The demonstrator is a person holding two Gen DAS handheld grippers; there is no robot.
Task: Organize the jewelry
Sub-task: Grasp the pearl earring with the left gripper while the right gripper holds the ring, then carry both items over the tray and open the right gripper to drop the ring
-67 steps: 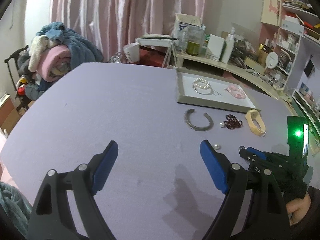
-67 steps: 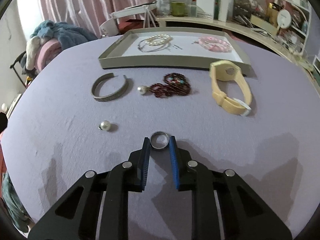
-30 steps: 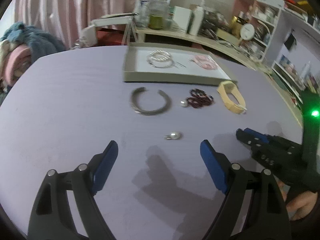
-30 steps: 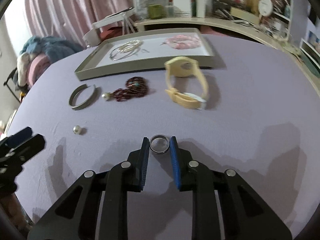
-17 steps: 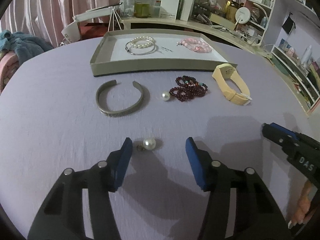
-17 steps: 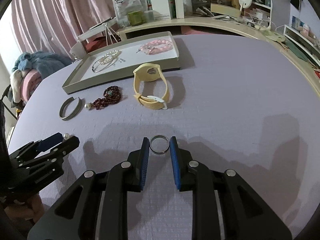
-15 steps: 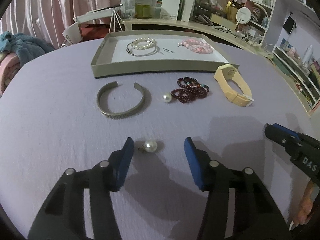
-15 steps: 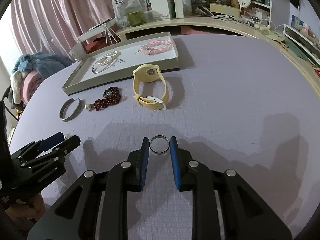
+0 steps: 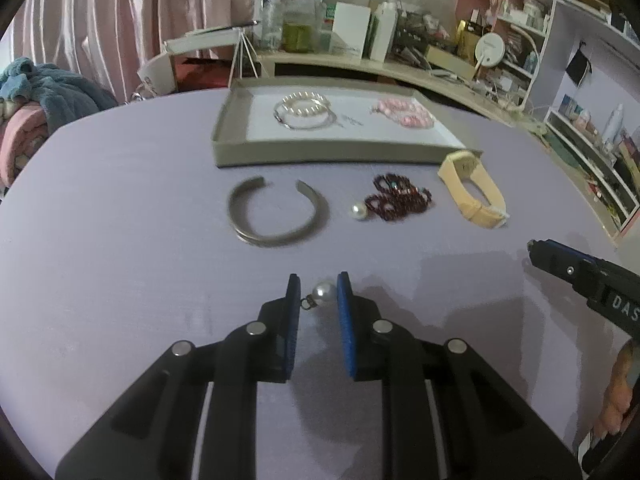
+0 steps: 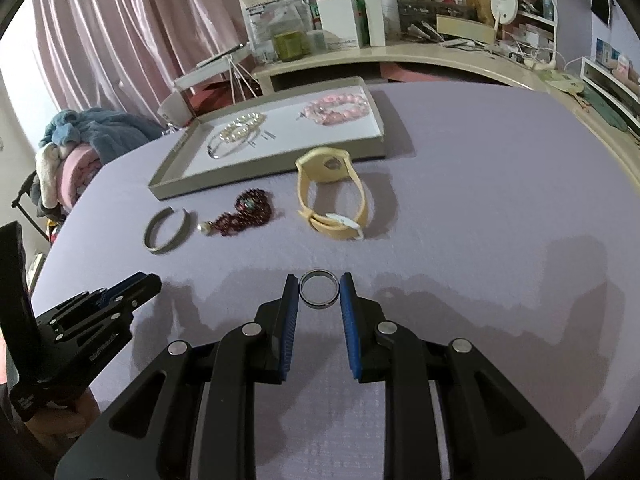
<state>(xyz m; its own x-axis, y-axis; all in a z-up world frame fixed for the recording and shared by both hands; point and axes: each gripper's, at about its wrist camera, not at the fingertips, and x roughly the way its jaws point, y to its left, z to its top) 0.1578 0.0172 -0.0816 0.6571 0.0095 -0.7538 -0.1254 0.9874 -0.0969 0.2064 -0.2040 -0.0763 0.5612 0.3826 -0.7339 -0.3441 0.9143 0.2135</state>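
My left gripper (image 9: 319, 293) is shut on a pearl earring (image 9: 323, 293) just above the purple table. My right gripper (image 10: 319, 289) is shut on a silver ring (image 10: 319, 288) and holds it over the table. The grey tray (image 9: 320, 152) at the back holds a pearl bracelet (image 9: 303, 105) and a pink bead bracelet (image 9: 402, 113). In front of the tray lie a silver cuff bangle (image 9: 276, 212), a second pearl earring (image 9: 358, 211), a dark red bead bracelet (image 9: 400, 200) and a yellow watch (image 9: 474, 194). The tray also shows in the right wrist view (image 10: 224, 178).
A cluttered curved shelf (image 9: 380, 64) runs behind the table with boxes and bottles. A pile of clothes (image 9: 36, 96) sits at the left. A standing frame (image 9: 208, 56) is behind the tray. The right gripper's body shows in the left wrist view (image 9: 588, 276).
My left gripper has closed its jaws on the pearl earring, which lay between them half a second ago. My right gripper still holds the ring and has shifted a little.
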